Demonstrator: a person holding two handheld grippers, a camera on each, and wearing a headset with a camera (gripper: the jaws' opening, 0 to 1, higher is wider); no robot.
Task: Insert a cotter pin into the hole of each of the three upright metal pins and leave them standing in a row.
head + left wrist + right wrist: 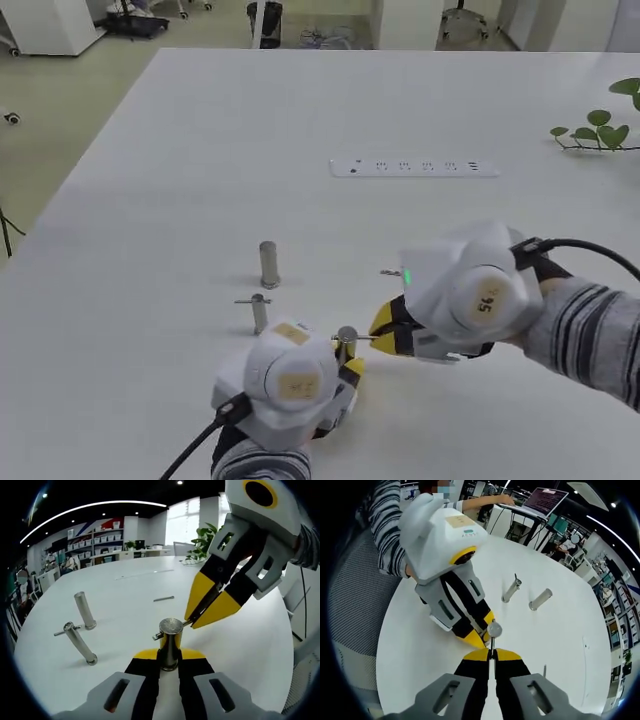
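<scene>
Left tongs (169,656) grip pin (170,628); right tongs (492,654) pinch cotter (492,643).

White table (200,150), large, matte. Power strip (414,167) lies on its far side, leafy plant (600,130) at the right edge. Pale green floor (60,110) beyond. Left gripper view: shelves (95,542) with bins at the back wall, bright windows (185,522), curved ceiling light strip (95,506).
</scene>
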